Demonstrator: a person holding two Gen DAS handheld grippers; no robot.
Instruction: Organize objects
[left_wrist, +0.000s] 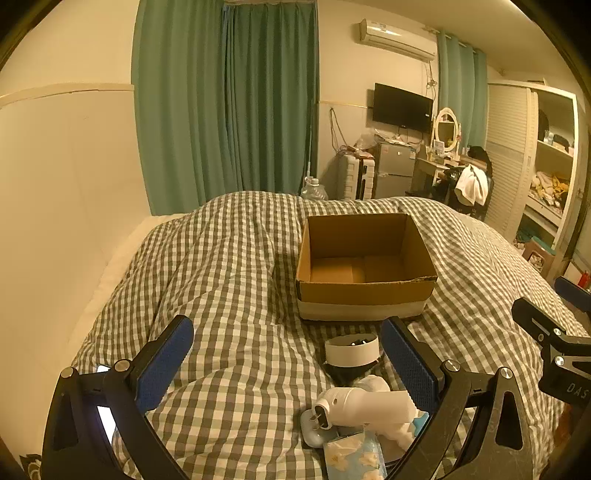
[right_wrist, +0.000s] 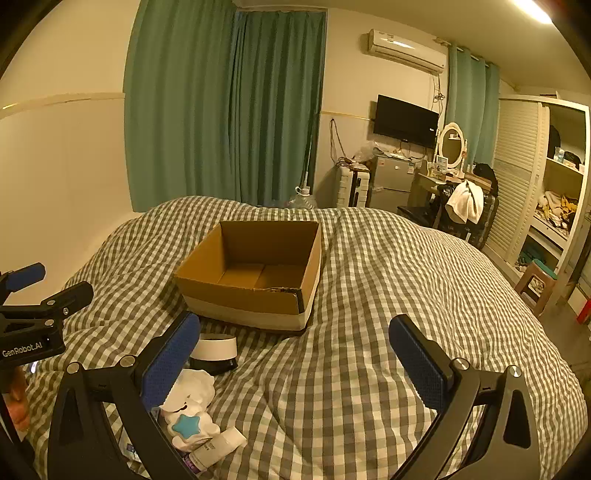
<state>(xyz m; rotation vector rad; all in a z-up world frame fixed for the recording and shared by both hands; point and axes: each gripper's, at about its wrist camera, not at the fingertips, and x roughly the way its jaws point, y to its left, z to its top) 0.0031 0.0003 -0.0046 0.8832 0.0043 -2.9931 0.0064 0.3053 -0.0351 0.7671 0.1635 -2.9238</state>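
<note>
While both grippers are hanging wide open, the cardboard box (left_wrist: 364, 266) is sitting empty on the checked bed cover (left_wrist: 229, 266).
Left view: the left gripper (left_wrist: 286, 363) is holding nothing, with the small things (left_wrist: 354, 402) lying by its right finger. Right view: the right gripper (right_wrist: 295, 360) is spreading over bare cover, box beyond.

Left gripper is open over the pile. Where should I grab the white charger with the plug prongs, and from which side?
Grip the white charger across its rounded middle, coming down from above with the left gripper. It lies on its side atop the pile, prongs pointing left in the left wrist view, so the barrel's long sides seem freest; I'd avoid the prong end.
</note>
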